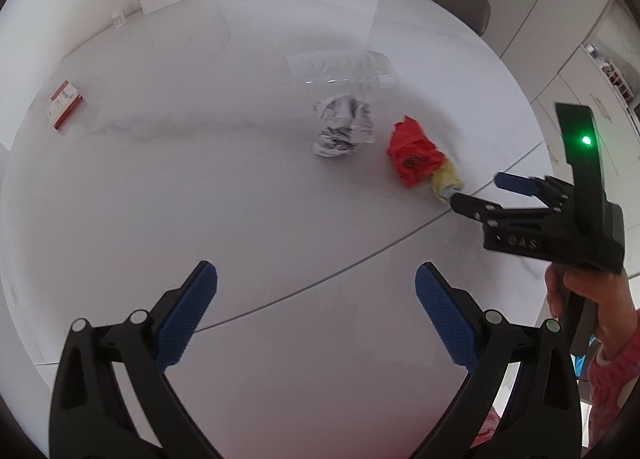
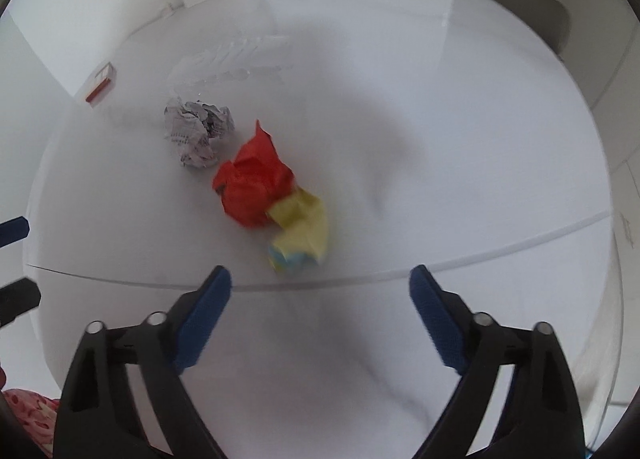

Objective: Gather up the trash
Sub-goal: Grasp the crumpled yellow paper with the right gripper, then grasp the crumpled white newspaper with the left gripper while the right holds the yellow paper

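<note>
Though crumpled, red paper touches yellow paper.

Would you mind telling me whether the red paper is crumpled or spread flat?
Crumpled: the red paper sits bunched into a creased wad on the table.

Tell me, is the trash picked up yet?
Not yet. Nothing looks collected: the newspaper ball, red wad and yellow wad all lie on the table. Both hand-held grippers, left and right, are open and empty. All three remain.
</note>
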`<action>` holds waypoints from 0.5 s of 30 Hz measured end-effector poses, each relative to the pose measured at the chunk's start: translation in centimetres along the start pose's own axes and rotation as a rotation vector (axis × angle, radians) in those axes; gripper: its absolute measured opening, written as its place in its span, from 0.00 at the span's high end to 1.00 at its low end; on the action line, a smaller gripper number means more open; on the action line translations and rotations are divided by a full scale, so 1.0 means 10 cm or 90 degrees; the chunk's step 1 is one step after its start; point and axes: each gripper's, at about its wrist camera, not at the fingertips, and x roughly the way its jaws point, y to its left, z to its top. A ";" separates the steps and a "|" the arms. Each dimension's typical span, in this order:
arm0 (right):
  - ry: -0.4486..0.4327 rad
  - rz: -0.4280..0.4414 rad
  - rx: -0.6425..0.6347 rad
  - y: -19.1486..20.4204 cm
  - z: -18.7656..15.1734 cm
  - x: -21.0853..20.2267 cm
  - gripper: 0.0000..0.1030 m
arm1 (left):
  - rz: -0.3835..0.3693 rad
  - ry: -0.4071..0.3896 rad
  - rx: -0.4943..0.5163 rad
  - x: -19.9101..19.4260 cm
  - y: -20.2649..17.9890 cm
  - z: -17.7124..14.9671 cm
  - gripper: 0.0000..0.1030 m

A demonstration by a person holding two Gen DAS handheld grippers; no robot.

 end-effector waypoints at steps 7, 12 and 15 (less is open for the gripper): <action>0.032 0.006 -0.043 0.08 0.05 0.19 0.54 | -0.008 0.007 -0.002 0.16 -0.01 0.16 0.08; 0.034 0.014 -0.036 -0.01 0.05 0.15 0.67 | -0.023 0.002 0.003 0.29 -0.11 0.35 0.08; 0.030 0.019 -0.018 -0.10 0.03 0.07 0.68 | -0.034 -0.005 -0.003 0.39 -0.18 0.51 0.08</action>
